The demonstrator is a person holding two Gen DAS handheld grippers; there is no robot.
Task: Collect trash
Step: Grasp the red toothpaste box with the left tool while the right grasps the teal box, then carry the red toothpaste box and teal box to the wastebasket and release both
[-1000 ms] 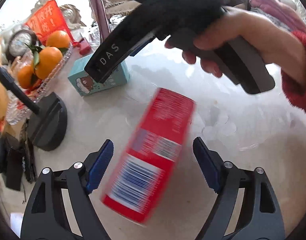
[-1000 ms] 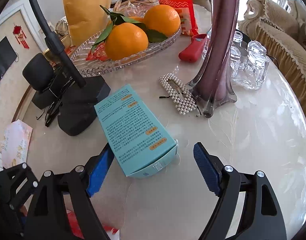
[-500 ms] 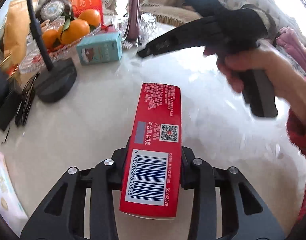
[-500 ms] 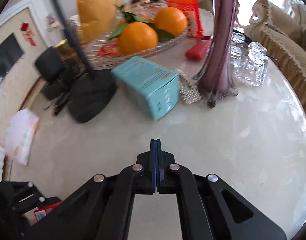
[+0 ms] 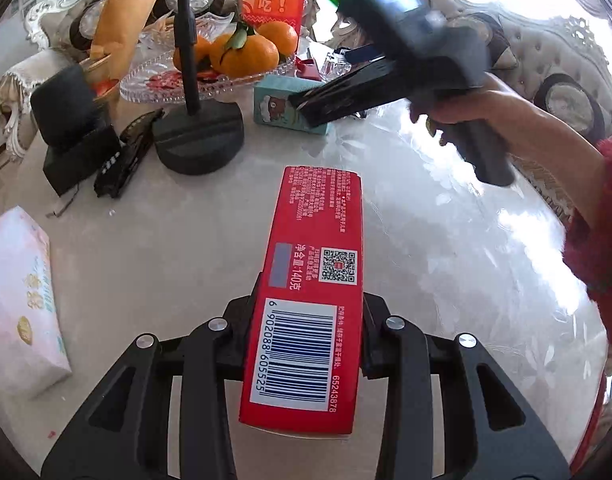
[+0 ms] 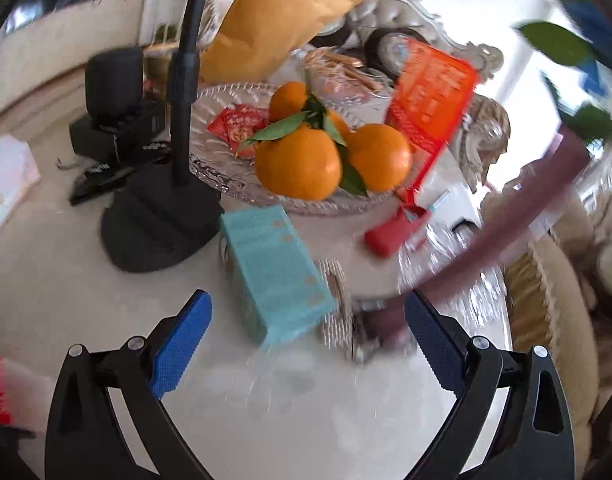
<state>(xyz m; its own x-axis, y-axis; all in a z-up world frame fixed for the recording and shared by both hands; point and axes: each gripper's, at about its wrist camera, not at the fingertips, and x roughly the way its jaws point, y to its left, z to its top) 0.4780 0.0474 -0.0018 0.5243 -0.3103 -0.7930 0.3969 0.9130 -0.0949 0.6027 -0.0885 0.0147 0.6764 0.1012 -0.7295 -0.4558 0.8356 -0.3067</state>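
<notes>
A: Big change on the right side! Half a second ago the right gripper (image 6: 306, 336) had its jaws pressed flat together; now they are spread wide, blue pads (image 6: 182, 338) well apart.

B: And the teal box (image 6: 276, 272) sits between them but a little ahead, touching neither pad, lying on the marble worktop (image 6: 266, 408) just in front of the glass fruit dish (image 6: 222, 168) with its oranges (image 6: 298, 162).

A: The left gripper (image 5: 306, 328)?

B: No change in the grip. Its jaws stay clamped on the red box (image 5: 309, 312), barcode end nearest the camera, far end pointing toward the middle of the worktop.

A: The box looks lifted, a shade higher than a moment back, and the black stand (image 5: 198, 136) is now in fuller view beyond it.

B: From the left camera you see the person's right hand (image 5: 477, 116) wrapped round the handle, wrist in a red sleeve, tool angled down toward the teal box at the far side. A lot of blur there.

A: A tissue pack (image 5: 20, 300) lies by the left edge.
</notes>
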